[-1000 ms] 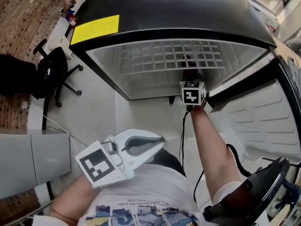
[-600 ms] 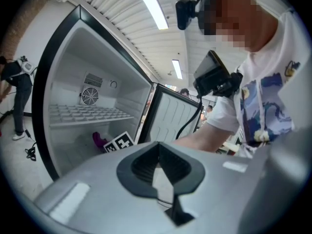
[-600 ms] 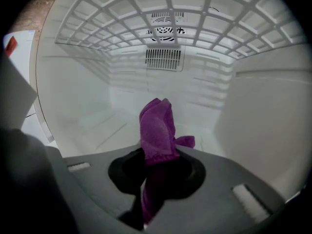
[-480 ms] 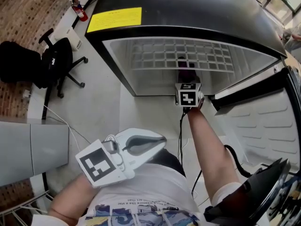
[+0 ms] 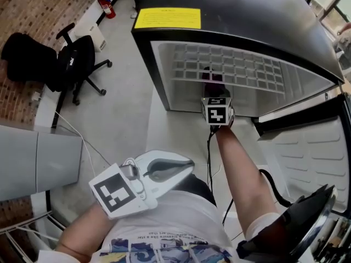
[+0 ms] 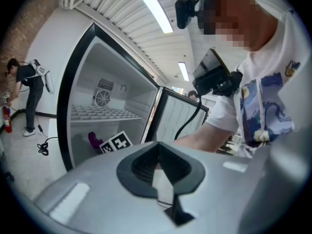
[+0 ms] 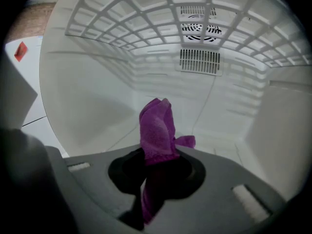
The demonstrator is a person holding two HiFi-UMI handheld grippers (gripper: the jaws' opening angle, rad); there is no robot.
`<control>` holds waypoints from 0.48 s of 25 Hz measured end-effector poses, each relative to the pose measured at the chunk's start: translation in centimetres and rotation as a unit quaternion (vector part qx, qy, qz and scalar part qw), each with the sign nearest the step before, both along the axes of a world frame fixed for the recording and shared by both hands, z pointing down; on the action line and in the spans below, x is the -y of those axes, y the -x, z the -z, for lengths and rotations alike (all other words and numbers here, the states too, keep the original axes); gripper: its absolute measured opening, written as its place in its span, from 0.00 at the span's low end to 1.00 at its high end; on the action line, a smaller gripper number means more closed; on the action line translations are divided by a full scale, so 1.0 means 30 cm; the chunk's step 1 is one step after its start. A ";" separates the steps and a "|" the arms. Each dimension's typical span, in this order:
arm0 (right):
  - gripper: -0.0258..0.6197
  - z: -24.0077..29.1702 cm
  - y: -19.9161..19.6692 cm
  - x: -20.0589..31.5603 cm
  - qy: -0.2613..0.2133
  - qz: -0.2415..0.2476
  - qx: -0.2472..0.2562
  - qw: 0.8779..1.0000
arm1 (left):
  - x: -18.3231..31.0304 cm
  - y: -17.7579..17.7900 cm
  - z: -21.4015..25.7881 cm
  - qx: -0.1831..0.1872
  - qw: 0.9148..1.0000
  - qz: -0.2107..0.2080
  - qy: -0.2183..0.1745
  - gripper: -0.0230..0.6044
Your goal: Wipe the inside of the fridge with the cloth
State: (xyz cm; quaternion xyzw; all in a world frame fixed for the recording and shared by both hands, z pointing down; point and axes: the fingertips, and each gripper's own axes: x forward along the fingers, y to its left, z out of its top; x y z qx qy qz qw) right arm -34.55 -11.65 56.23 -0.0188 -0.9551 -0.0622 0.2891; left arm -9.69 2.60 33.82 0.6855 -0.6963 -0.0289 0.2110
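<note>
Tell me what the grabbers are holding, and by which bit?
The right gripper pinches the crumpled purple cloth by its lower end. The left gripper holds nothing.

The right gripper [image 5: 215, 97] hides most of the cloth [image 5: 210, 75] in the head view. The print on the yellow label [image 5: 167, 18] is too small to read.

A pale grey floor [image 5: 126, 108] is seen below, bordered at the left by brick-patterned paving [image 5: 38, 15]. The open fridge [image 5: 241, 15] is stood on the grey floor. A black office chair [image 5: 77, 64] and a loose white cable [image 5: 82, 141] are also carried by it, and a red fire extinguisher [image 5: 107, 5] is stood near its far edge. Inside the fridge, a white grid shelf [image 5: 241, 70] is fitted across the compartment.
</note>
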 end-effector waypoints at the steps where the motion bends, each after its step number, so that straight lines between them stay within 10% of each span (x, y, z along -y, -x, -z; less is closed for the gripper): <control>1: 0.12 -0.001 0.006 -0.015 0.001 0.004 0.000 1.000 | -0.006 0.002 0.000 0.000 1.000 0.005 -0.001 0.04; 12: 0.12 -0.013 0.041 -0.169 0.020 0.040 -0.001 0.999 | -0.075 0.017 0.001 -0.002 0.999 0.039 -0.005 0.04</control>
